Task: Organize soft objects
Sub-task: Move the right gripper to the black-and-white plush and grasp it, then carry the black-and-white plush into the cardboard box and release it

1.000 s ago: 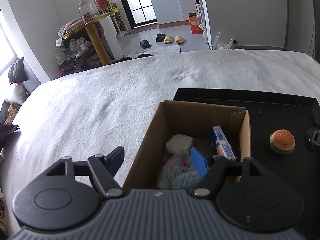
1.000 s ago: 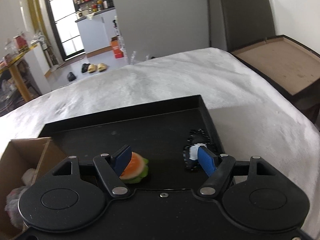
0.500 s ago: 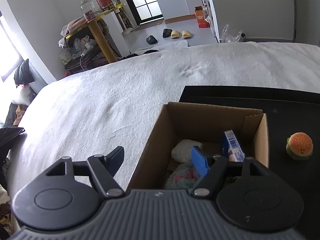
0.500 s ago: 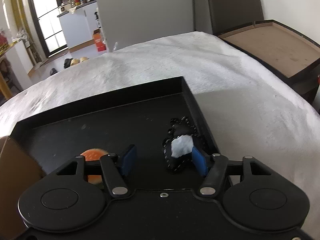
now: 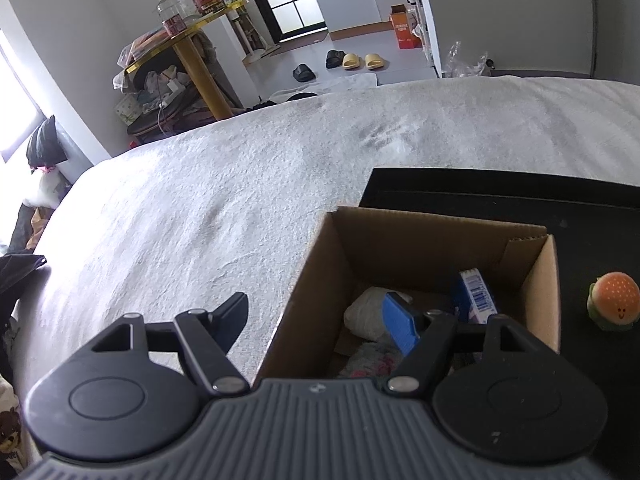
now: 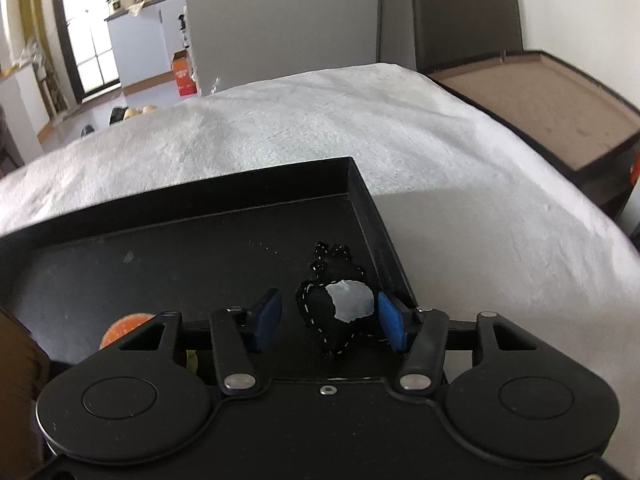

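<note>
A black plush toy with white stitching and a white patch (image 6: 334,300) lies on the black tray (image 6: 200,196) near its right wall. My right gripper (image 6: 328,322) is open, its blue pads on either side of the toy, apart from it. A burger plush (image 5: 614,300) sits on the tray; it also shows at the left in the right wrist view (image 6: 124,326). A cardboard box (image 5: 432,236) holds a grey-white soft lump (image 5: 366,314), a blue-and-white packet (image 5: 476,294) and a fluffy pink-and-teal item (image 5: 372,362). My left gripper (image 5: 316,320) is open and empty, straddling the box's left wall.
Tray and box rest on a bed with a white fleece blanket (image 5: 200,208). A brown-topped cabinet (image 6: 532,104) stands right of the bed. A cluttered yellow table (image 5: 180,44) and slippers (image 5: 360,60) are on the floor beyond.
My right gripper has swung right from the burger plush and now brackets the black toy. The left gripper has drifted slightly; its view of the box shifted right.
</note>
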Available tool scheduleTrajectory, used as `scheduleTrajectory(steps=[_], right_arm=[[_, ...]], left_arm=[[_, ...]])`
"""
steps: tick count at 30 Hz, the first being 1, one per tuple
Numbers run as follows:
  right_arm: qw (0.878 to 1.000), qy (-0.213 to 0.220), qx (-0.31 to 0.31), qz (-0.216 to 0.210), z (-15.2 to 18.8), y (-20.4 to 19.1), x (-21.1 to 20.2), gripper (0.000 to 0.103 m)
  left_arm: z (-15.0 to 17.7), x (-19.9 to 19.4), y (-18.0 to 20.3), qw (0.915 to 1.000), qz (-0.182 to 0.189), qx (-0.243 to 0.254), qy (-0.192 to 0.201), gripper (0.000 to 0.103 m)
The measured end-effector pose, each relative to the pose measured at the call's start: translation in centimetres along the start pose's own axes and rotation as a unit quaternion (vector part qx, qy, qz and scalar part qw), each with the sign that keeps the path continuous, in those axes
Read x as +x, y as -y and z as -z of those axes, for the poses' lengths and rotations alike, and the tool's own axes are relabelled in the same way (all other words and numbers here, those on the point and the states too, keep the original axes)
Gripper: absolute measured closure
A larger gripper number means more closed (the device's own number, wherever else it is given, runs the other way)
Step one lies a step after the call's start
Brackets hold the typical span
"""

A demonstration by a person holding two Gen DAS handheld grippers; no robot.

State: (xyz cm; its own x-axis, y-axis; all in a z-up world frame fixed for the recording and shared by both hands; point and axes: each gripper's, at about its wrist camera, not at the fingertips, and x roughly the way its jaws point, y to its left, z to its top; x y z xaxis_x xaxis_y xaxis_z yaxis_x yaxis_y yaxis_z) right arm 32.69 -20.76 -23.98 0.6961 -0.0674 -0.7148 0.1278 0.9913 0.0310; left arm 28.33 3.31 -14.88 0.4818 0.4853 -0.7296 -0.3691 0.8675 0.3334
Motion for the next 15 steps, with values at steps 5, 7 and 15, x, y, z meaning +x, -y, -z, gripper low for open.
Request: scheduleTrajectory(steps=[5,7,15], right_arm=[[0.999,0.003,-0.024,0.035,0.1,-0.2,0.3,0.070],[0.999,0.003,-0.021,0.034,-0.1,0.0,0.2,0.074],[0.999,0.017,0.036,0.000,-0.8,1.1,-2.4,0.075]], left_arm=[[0.0,-0.1,-0.5,1.0000,0.002,-0.001,0.001,0.030],[0.1,-0.2,-0.7,1.0000,0.004,-0.002,0.002,0.030],[0.6,-1.3,-2.0,0.9998,0.018,-0.005,0.008,0.030]])
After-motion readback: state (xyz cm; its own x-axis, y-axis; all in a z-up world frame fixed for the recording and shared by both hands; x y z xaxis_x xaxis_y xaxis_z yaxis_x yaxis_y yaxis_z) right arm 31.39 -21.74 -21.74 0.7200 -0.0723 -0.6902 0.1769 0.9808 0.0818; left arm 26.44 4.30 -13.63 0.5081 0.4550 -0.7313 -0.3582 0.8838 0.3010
